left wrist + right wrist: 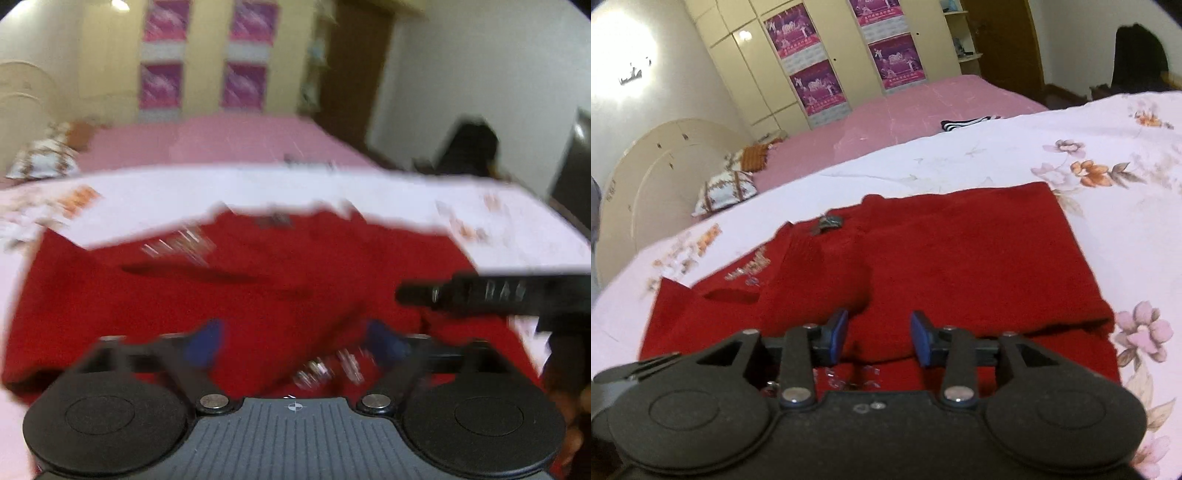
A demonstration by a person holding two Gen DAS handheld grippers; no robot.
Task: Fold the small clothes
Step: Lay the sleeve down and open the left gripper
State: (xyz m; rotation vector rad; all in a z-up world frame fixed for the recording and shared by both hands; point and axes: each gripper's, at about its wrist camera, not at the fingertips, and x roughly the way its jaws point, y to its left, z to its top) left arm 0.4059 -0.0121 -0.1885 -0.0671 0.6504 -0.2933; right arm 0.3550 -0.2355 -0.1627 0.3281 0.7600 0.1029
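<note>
A red garment [923,258] lies partly folded on the flowered sheet [1071,140] of a bed, under both grippers. The left gripper [295,341] and right gripper [879,332] hover with jaws spread, holding nothing. The left view is blurred, hiding the garment's edges.

Red garment [960,258] w/ silver print, white floral sheet [997,155], pink bedspread [923,99], blue-tipped tongs [880,334].
</note>
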